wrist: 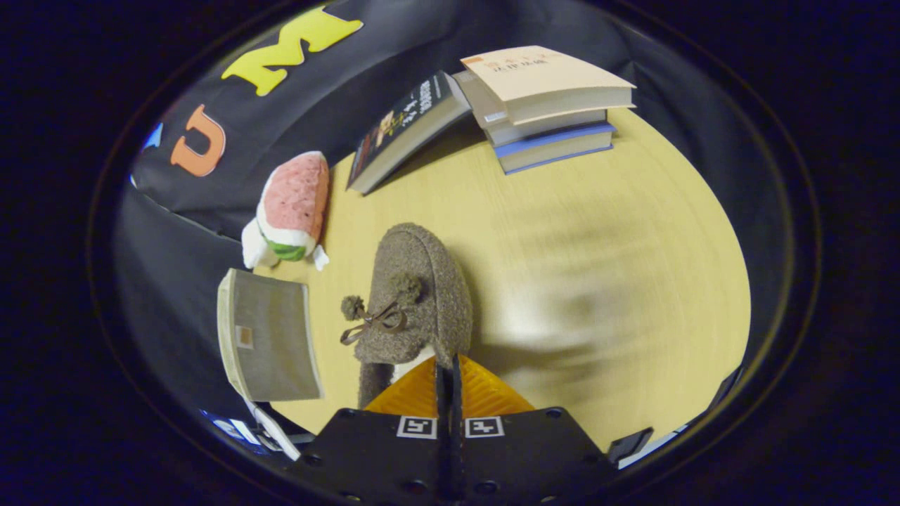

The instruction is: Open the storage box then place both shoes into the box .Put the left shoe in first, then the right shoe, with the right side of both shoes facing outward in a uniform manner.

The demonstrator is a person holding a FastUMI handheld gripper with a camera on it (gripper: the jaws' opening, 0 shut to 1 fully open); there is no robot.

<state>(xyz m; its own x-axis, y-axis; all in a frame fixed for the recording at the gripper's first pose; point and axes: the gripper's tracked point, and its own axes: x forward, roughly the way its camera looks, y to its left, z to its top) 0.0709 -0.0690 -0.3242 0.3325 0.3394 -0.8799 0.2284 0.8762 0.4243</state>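
Tongs (448, 365) pinched nearly together on rim of brown slipper (416, 295), hanging over table (598, 246).

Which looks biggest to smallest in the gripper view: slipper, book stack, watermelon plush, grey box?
1. Brown woolly slipper with pom-pom bow, nearest, pinched between the gripper fingers.
2. Stack of books and flat grey fabric storage box: too alike to rank.
3. Watermelon-slice plush toy.
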